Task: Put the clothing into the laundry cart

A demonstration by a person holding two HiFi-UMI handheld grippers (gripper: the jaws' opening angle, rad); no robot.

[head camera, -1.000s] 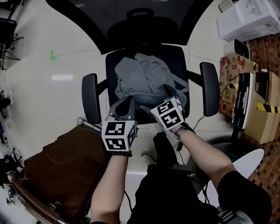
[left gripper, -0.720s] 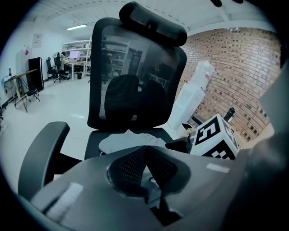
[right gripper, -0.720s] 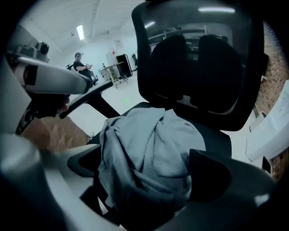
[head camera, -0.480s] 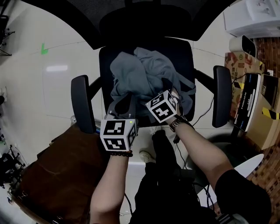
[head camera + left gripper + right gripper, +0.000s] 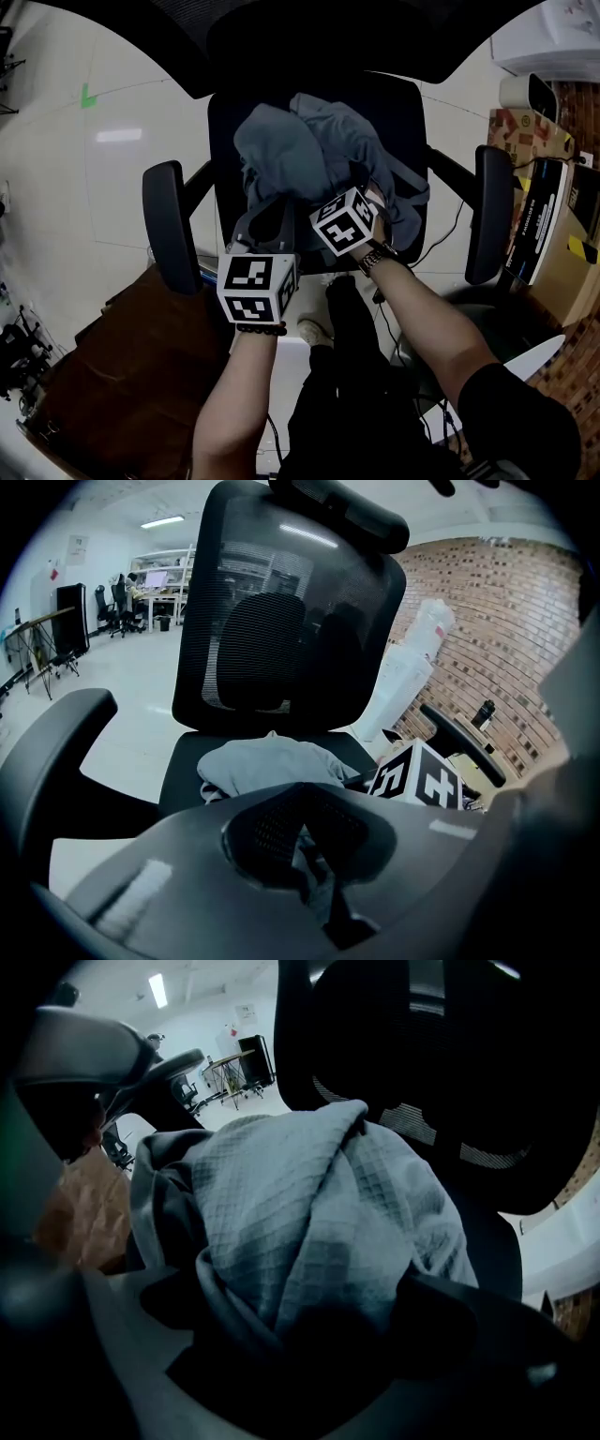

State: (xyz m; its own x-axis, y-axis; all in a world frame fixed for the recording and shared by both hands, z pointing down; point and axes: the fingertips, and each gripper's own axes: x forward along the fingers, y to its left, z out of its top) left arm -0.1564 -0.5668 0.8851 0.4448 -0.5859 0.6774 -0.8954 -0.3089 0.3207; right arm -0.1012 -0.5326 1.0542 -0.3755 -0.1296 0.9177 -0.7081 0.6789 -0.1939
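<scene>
A crumpled grey garment [image 5: 309, 159] lies on the office chair [image 5: 169, 225] seat at upper centre, the right tongs [image 5: 367, 190] spread open around its near folds, the left tongs [image 5: 267, 217] pinched shut on its lower-left hem.

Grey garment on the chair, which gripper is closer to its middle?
Right. The right gripper is pushed into the grey garment, cloth filling its open jaws; the left gripper sits back, pinching only its front edge.

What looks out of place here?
The grey garment lies crumpled in a heap on the chair seat, not in the brown cart beside it. Nothing looks spilled or broken.
</scene>
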